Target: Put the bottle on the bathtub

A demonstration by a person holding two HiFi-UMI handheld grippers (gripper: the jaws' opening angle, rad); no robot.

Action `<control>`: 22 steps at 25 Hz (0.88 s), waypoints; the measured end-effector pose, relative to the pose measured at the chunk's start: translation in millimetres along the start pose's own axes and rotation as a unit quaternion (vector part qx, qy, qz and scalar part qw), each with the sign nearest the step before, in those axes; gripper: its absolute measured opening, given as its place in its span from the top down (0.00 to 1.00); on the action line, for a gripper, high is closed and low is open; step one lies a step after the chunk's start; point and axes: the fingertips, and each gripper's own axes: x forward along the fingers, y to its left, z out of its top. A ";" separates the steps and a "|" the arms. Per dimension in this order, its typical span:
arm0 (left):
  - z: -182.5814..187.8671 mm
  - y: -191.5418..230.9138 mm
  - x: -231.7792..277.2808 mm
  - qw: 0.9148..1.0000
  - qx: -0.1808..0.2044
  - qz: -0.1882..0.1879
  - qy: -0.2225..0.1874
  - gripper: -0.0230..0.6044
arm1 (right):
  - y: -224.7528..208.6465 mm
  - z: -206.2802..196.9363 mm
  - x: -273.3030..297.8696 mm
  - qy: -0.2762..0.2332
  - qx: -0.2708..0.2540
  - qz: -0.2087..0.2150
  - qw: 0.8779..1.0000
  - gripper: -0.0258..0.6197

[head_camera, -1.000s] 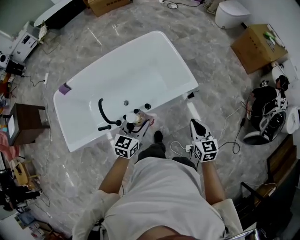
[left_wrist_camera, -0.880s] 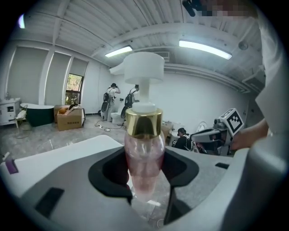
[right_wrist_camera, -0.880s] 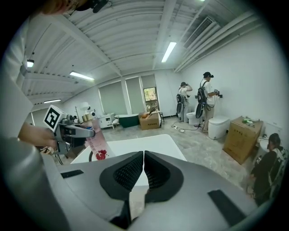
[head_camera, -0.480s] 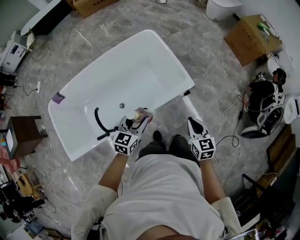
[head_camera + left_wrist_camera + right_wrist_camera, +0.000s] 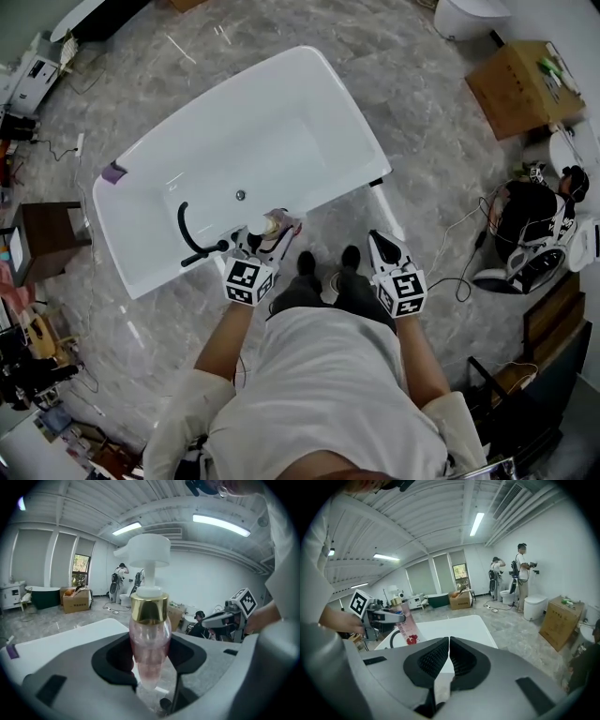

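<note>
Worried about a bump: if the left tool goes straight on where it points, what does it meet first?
Likely the near bathtub rim, right beyond the bottle the left tool holds; depth from above is hard to judge.

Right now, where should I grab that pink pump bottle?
Take the pump bottle by its pink body, below the gold collar, jaws closing from both sides, as the left gripper does. The body is broad; the pump stem is thin.

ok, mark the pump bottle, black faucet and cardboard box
pump bottle (image 5: 149,644): left gripper view, on its pink body
black faucet (image 5: 181,225): head view, on its curved spout
cardboard box (image 5: 516,84): head view, on its top face
</note>
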 end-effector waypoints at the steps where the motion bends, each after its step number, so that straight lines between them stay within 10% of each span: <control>1: -2.8 0.5 7.8 1.000 -0.002 0.006 -0.001 0.62 | -6.0 -2.5 4.4 0.004 -0.002 0.008 1.000 0.91; 22: -155.8 29.8 163.1 0.993 -0.027 0.073 0.092 0.62 | -66.7 -117.6 132.4 0.101 -0.002 0.125 0.987 0.91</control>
